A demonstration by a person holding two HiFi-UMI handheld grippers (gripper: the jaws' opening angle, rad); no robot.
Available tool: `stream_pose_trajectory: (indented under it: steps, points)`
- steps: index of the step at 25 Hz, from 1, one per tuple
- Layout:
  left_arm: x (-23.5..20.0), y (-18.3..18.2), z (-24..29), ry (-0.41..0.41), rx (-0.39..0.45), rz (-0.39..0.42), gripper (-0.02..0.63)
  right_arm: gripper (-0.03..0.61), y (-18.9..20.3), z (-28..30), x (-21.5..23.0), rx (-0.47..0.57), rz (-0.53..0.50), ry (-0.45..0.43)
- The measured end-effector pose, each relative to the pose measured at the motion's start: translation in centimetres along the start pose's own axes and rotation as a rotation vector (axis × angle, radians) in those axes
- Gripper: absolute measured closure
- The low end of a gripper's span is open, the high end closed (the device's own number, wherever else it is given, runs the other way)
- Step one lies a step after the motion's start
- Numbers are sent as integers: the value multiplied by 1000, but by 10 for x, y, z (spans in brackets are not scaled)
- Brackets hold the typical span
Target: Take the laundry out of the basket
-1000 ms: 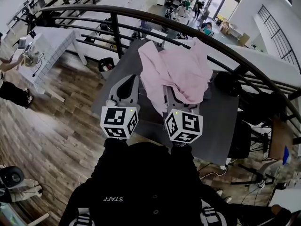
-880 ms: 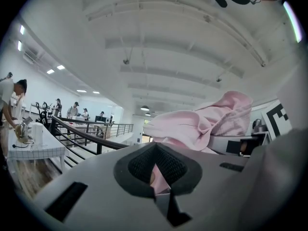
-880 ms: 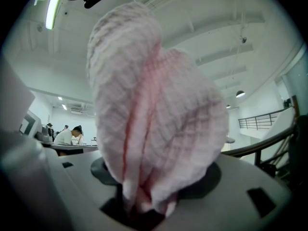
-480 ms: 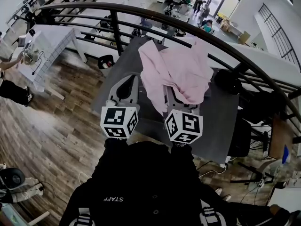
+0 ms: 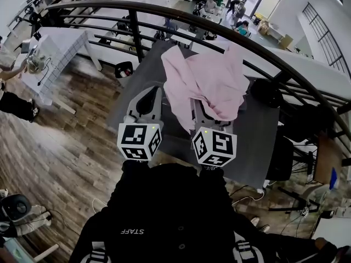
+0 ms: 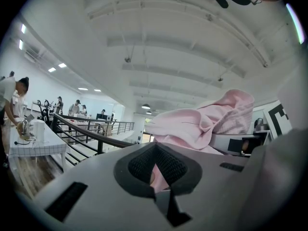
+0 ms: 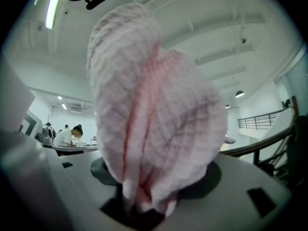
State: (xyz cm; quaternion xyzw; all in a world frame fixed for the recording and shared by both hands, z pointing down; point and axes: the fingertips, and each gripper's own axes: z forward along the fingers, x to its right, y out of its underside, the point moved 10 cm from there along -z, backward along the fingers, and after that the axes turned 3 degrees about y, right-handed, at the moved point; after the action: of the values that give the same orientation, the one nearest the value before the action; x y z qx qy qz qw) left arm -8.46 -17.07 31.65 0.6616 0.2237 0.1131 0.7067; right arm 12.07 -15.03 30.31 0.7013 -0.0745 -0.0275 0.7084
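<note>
A pink waffle-weave garment (image 5: 208, 84) hangs bunched from my right gripper (image 5: 211, 113), which is held up in front of the person's chest. In the right gripper view the garment (image 7: 154, 114) fills the middle, its folds pinched between the jaws of the right gripper (image 7: 144, 206). My left gripper (image 5: 145, 100) is raised beside it on the left, and its jaws meet with nothing held. In the left gripper view the left gripper (image 6: 156, 177) points upward and the garment (image 6: 207, 124) shows to the right. No basket is in view.
A dark grey table (image 5: 258, 147) lies below the grippers. Behind it a black curved railing (image 5: 164, 15) guards a drop to a lower floor. A white tiled table (image 5: 55, 53) stands at the left on the wood floor, with a person beside it.
</note>
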Motion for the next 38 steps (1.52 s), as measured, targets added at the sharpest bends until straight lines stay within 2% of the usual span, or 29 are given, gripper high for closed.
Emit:
stream_pose_trajectory:
  steps: [38]
  points:
    - [2, 2, 4, -1, -6, -1, 617, 265, 1, -4, 7, -6, -3, 9]
